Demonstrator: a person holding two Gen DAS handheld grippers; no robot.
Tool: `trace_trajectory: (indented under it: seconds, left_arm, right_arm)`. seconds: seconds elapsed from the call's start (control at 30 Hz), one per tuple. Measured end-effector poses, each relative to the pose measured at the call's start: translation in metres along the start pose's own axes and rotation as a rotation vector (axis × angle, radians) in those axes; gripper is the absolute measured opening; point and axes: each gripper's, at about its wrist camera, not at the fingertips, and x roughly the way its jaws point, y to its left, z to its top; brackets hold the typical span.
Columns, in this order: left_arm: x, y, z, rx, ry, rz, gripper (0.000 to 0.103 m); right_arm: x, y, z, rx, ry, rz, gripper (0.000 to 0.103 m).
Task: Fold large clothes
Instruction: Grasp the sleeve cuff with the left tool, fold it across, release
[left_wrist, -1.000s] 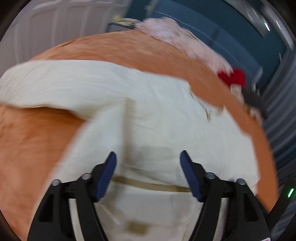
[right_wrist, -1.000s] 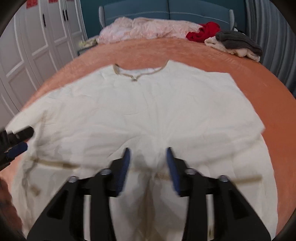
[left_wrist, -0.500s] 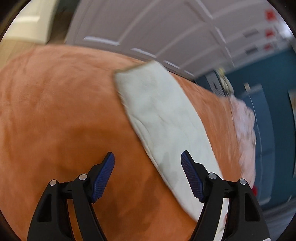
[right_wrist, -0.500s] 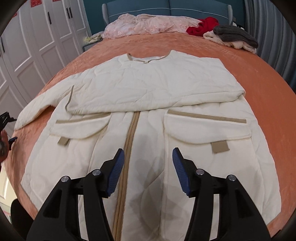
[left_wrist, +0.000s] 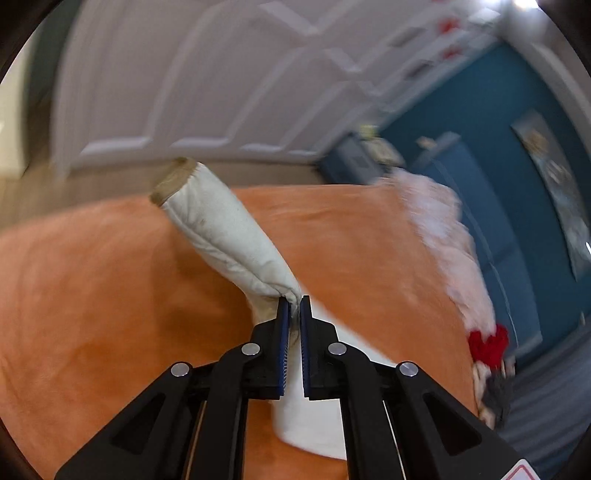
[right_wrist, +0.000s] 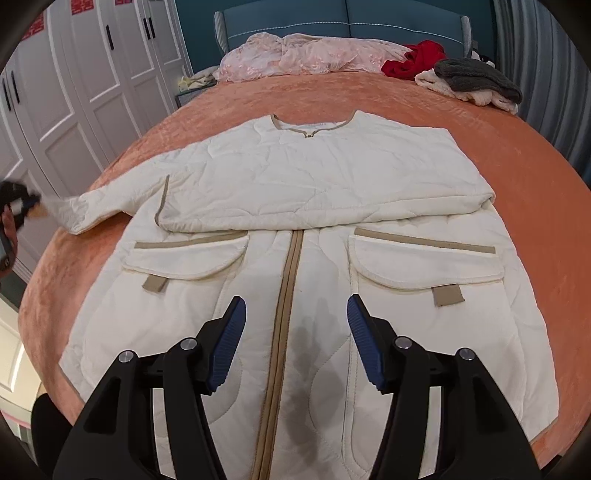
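Two grippers over cream quilted jacket (right_wrist: 295, 192) spread on orange bedspread (right_wrist: 517, 147).
Left gripper (left_wrist: 291, 301) just clamped on sleeve (left_wrist: 221, 236); right gripper (right_wrist: 295, 314) empty above zip, jaws apart, just widening.

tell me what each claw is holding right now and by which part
The left claw is shut on the cream quilted jacket, pinching its left sleeve partway along, short of the tan cuff. The right claw hangs open over the jacket, holding nothing.

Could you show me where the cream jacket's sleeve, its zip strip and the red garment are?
sleeve (left_wrist: 225, 236), left wrist view, mid-length of the padded tube.
zip strip (right_wrist: 286, 295), right wrist view, tan band down the jacket's front.
red garment (right_wrist: 413, 62), right wrist view, middle of the heap.
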Motion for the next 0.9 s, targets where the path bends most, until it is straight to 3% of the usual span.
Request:
trace_trajectory:
  seconds: [0.1, 0.2, 0.33, 0.4, 0.47, 0.5, 0.53, 0.63, 0.7, 0.9]
  left_arm:
    - [-0.03, -0.089, -0.012, 0.183, -0.019, -0.1, 0.003]
    - [-0.057, -0.186, -0.054, 0.373, -0.008, -0.222, 0.003]
    - [-0.065, -0.273, -0.129, 0.501, 0.108, -0.352, 0.005]
    - [-0.059, -0.301, -0.177, 0.536, 0.185, -0.372, 0.009]
    - [-0.047, -0.31, -0.22, 0.542, 0.267, -0.369, 0.025]
    - [-0.038, -0.312, -0.241, 0.528, 0.312, -0.356, 0.04]
    - [-0.033, -0.308, -0.255, 0.51, 0.345, -0.35, 0.046]
    - [-0.01, -0.284, -0.288, 0.432, 0.471, -0.337, 0.046]
    - [-0.001, -0.263, -0.29, 0.375, 0.51, -0.322, 0.046]
    - [0.05, -0.186, -0.239, 0.1, 0.491, -0.186, 0.046]
  right_arm:
    - [-0.005, -0.002, 0.0, 0.008, -0.009, 0.012, 0.055]
    - [-0.012, -0.008, -0.001, 0.012, -0.025, 0.009, 0.056]
    - [-0.017, -0.023, -0.001, 0.034, -0.039, -0.005, 0.057]
    - [-0.02, -0.035, 0.0, 0.057, -0.045, -0.013, 0.057]
    - [-0.023, -0.046, 0.0, 0.078, -0.051, -0.024, 0.058]
    - [-0.025, -0.053, 0.001, 0.092, -0.056, -0.032, 0.06]
    - [-0.026, -0.061, 0.003, 0.104, -0.062, -0.038, 0.062]
    - [-0.027, -0.079, 0.01, 0.119, -0.079, -0.054, 0.063]
    - [-0.025, -0.089, 0.018, 0.126, -0.09, -0.06, 0.063]
    - [0.003, -0.119, 0.052, 0.221, -0.102, -0.023, 0.065]
